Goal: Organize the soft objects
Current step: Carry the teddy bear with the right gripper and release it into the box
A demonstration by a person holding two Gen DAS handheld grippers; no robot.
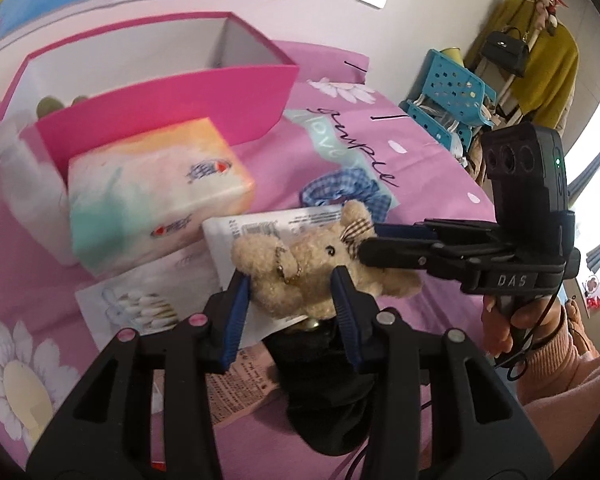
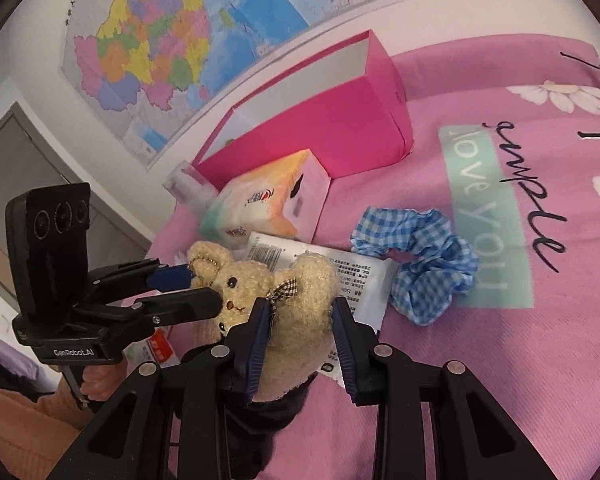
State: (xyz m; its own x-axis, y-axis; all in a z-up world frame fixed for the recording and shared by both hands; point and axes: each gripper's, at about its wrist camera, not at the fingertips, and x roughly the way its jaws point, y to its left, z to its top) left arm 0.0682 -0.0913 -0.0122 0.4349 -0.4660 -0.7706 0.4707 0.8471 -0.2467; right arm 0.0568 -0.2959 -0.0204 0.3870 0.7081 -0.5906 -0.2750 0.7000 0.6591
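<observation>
A beige plush bear [image 1: 300, 276] with a checked bow and a bead chain lies on the pink bedspread; it also shows in the right wrist view [image 2: 296, 300]. Both grippers close around it from opposite sides. My left gripper [image 1: 294, 300] has its blue pads against the bear's body. My right gripper [image 2: 300, 324] has its pads on the bear's other end; in the left wrist view its fingers [image 1: 396, 246] reach the bear's head. A dark cloth [image 1: 324, 380] lies under the bear. A blue checked scrunchie [image 2: 420, 256] lies to the right.
An open pink box [image 1: 168, 92] stands at the back near the wall. A pastel tissue pack [image 1: 156, 188] leans beside it. A white printed packet [image 2: 360, 276] and a cotton-swab packet [image 1: 140, 304] lie under and beside the bear. A blue basket [image 1: 452, 88] stands off the bed.
</observation>
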